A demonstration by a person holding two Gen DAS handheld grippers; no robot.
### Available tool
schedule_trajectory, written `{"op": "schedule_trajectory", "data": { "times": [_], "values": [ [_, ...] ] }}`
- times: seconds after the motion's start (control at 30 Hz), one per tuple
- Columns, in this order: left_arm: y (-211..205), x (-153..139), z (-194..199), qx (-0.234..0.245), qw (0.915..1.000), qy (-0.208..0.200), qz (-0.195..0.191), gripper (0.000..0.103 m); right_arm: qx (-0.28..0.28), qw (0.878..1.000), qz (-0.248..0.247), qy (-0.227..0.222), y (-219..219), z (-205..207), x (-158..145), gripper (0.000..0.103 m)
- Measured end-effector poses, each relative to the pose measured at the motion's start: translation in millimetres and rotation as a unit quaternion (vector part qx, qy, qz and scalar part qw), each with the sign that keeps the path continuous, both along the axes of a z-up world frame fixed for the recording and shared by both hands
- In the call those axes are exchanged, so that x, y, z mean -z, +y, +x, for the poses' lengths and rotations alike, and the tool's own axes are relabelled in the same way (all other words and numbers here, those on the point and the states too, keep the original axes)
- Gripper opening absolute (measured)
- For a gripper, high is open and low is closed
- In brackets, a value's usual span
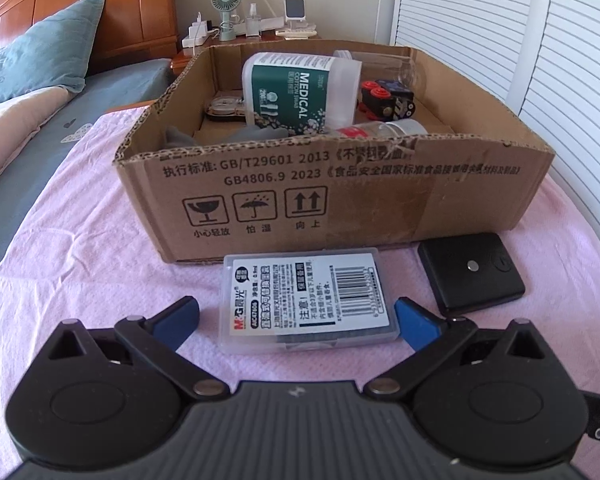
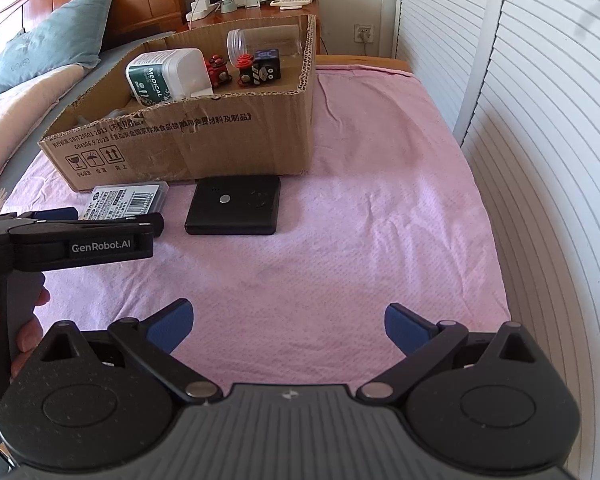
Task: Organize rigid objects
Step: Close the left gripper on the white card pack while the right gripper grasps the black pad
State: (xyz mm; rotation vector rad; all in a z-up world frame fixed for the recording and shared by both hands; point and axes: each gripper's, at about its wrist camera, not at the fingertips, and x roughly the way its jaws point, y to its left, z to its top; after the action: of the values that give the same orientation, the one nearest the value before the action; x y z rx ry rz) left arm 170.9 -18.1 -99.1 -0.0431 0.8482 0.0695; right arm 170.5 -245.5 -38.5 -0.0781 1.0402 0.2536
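A clear plastic case (image 1: 306,300) with a white barcode label lies on the pink cloth just in front of the cardboard box (image 1: 360,188). My left gripper (image 1: 298,324) is open, its blue pads on either side of the case's near end, the right pad close against its corner. A flat black square device (image 1: 470,278) lies to the case's right. In the right wrist view the case (image 2: 130,200) and black device (image 2: 234,210) lie ahead, and my right gripper (image 2: 288,326) hangs open over bare cloth, holding nothing. The box (image 2: 236,136) holds a cotton swab tub (image 1: 296,92), toy cars and a clear jar.
The pink cloth (image 2: 360,220) covers a bed, with pillows (image 1: 40,48) and a wooden headboard at the left. Louvred white doors (image 2: 540,160) run along the right. A nightstand behind the box carries a small fan (image 1: 226,8) and chargers. A hand (image 2: 24,320) grips the left gripper's handle.
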Motion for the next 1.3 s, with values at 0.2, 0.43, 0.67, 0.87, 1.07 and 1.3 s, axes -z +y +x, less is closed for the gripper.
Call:
{"op": "schedule_trajectory", "data": {
  "times": [0.2, 0.43, 0.67, 0.87, 1.07, 1.3],
  "values": [
    [14.4, -3.2, -8.6, -0.006, 1.0, -0.002, 0.001, 0.09, -0.019, 0.999, -0.025, -0.006, 13.7, 7.4, 3.7, 0.103],
    [34.3, -3.2, -13.6, -0.026, 0.9997, -0.002, 0.001, 0.09, -0.056, 0.996, -0.058, -0.032, 42.7, 21.6, 15.9, 0.103],
    [37.1, -2.2, -14.0, -0.025, 0.9997, -0.005, 0.002, 0.09, -0.048, 0.996, -0.045, -0.058, 65.0, 38.4, 26.3, 0.103],
    [42.6, -2.3, -13.2, -0.036, 0.9993, -0.006, 0.0, 0.09, -0.053, 0.996, -0.03, -0.063, 69.8, 46.7, 30.7, 0.101],
    [44.2, -2.5, -13.2, -0.032, 0.9995, -0.004, -0.001, 0.091, -0.052, 0.995, -0.028, -0.075, 70.3, 51.6, 30.9, 0.094],
    [42.8, -0.3, -11.0, -0.033, 0.9994, -0.005, 0.001, 0.097, -0.05, 0.994, -0.028, -0.09, 74.8, 52.7, 28.2, 0.076]
  ]
}}
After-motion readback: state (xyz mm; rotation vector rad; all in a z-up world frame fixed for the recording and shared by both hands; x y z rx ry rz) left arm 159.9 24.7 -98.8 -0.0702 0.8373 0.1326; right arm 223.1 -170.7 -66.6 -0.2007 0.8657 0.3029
